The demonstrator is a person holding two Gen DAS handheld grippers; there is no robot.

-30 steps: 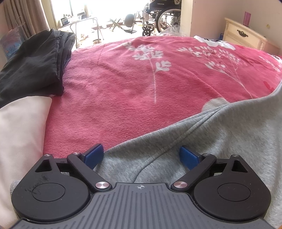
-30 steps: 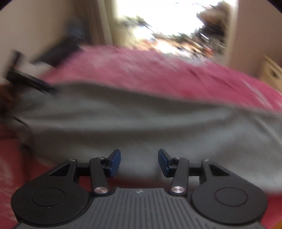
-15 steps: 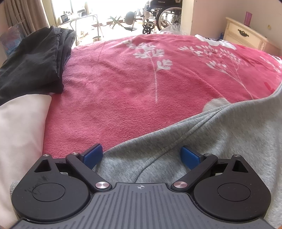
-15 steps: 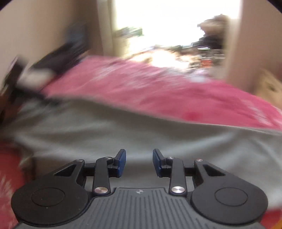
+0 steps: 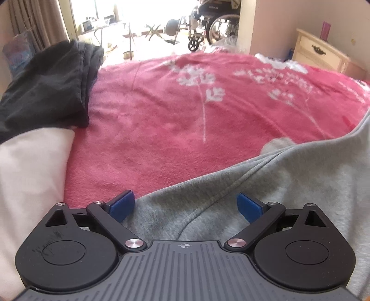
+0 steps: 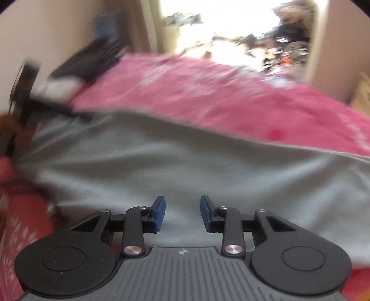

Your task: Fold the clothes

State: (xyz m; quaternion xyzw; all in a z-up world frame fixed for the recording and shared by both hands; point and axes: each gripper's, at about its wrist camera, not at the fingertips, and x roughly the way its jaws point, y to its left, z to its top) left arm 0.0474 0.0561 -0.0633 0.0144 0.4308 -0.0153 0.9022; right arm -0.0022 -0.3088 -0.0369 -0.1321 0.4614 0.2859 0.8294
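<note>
A grey sweatshirt (image 5: 277,185) lies spread on a red floral blanket (image 5: 185,115). My left gripper (image 5: 186,206) stands wide open over the garment's left edge, with cloth under the gap and neither blue pad pressing on it. In the blurred right wrist view the same grey sweatshirt (image 6: 185,162) stretches across the frame. My right gripper (image 6: 182,213) hovers over its near part with the jaws partly apart. Grey cloth shows through the gap and nothing is pinched.
A stack of folded black clothes (image 5: 46,92) sits at the back left, with a cream cloth (image 5: 30,173) in front of it. A cream dresser (image 5: 319,53) stands at the right and a wheelchair (image 5: 215,20) beyond the bed. A hand (image 6: 7,166) shows at the left edge.
The right gripper's jaws have narrowed, and it has swung sideways over the grey sweatshirt while rolling. The left gripper has stayed put, still wide open.
</note>
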